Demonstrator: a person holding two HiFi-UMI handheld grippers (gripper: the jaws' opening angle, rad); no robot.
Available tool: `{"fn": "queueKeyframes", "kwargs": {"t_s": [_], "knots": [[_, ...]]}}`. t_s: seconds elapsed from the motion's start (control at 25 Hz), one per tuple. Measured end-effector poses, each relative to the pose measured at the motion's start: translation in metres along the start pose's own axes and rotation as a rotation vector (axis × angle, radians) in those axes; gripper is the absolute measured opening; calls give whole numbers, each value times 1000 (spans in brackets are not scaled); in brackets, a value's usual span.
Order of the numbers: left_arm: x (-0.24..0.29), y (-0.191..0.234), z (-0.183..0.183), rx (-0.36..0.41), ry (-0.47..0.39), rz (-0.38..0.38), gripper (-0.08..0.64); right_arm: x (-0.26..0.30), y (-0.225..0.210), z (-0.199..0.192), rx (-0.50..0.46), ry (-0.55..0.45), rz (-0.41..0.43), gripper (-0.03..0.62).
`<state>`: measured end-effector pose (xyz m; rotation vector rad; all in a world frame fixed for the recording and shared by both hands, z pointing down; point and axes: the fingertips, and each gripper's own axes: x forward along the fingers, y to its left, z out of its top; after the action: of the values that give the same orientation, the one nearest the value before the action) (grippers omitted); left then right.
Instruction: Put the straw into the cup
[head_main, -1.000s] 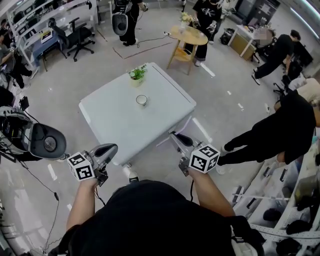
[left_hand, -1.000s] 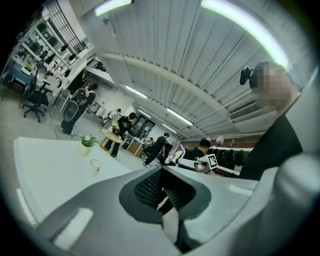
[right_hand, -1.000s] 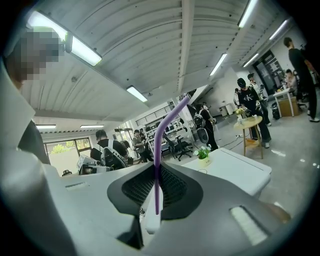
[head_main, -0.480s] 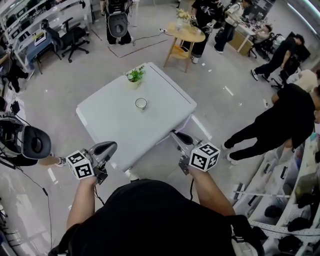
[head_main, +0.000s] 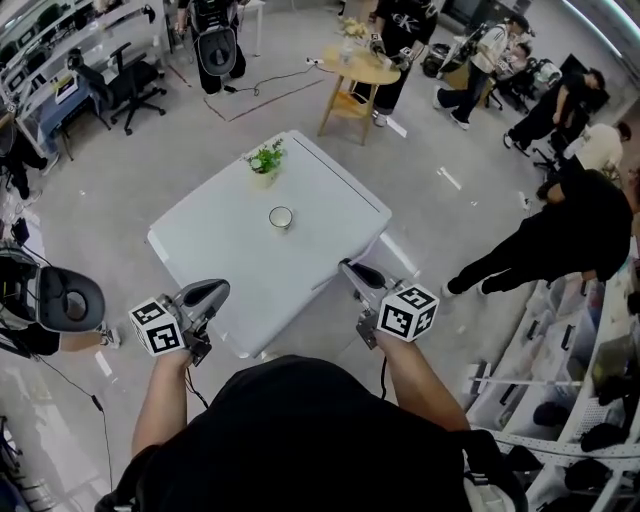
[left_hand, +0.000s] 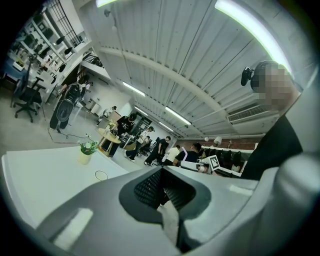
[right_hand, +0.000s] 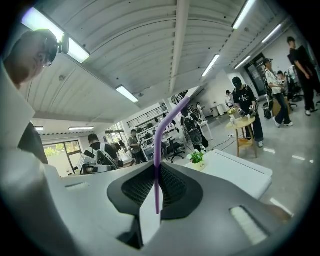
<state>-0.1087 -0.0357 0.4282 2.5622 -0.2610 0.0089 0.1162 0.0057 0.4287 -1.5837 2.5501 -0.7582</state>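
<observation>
Purple and thin, the bendy plastic straw (right_hand: 157, 165) is pinched between the closed jaws of the right gripper (right_hand: 156, 175). Its short lower end pokes down past the pads. Its long upper part rises and bends off toward 1 o'clock in the right gripper view.

From the head view, the right gripper (head_main: 362, 278) hangs over the near edge of the pale square white table (head_main: 330, 200), at about 5 o'clock of the tabletop. The left gripper (head_main: 205, 296) sits by the table's near corner at about 7 o'clock.

The small round white cup (head_main: 280, 217) stands upright near the middle of the table, well apart from both grippers. It is at roughly 11 o'clock from the right gripper and 1 o'clock from the left.

A small green potted plant (head_main: 264, 160) stands beyond the cup at its 11 o'clock, close to the far edge.

In its own view the left gripper (left_hand: 161, 176) has its jaws drawn together with nothing between them. The cup (left_hand: 101, 175) shows there as a thin ring on the tabletop at 9 o'clock of the jaws, with the potted plant (left_hand: 88, 150) behind it.

Off the table, a round wooden side table (head_main: 352, 70) stands at 1 o'clock, and a person in black (head_main: 560, 240) at 3 o'clock.
</observation>
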Motion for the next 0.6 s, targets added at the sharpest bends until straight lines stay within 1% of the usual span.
{"fn": "queueKeyframes", "kwargs": {"t_s": [0.32, 0.6], "knots": [[5, 13, 23, 25, 4, -26, 1, 9, -1, 14, 20, -28, -2, 58], [-3, 27, 24, 12, 10, -25, 0, 23, 1, 16, 30, -33, 5, 58]]}}
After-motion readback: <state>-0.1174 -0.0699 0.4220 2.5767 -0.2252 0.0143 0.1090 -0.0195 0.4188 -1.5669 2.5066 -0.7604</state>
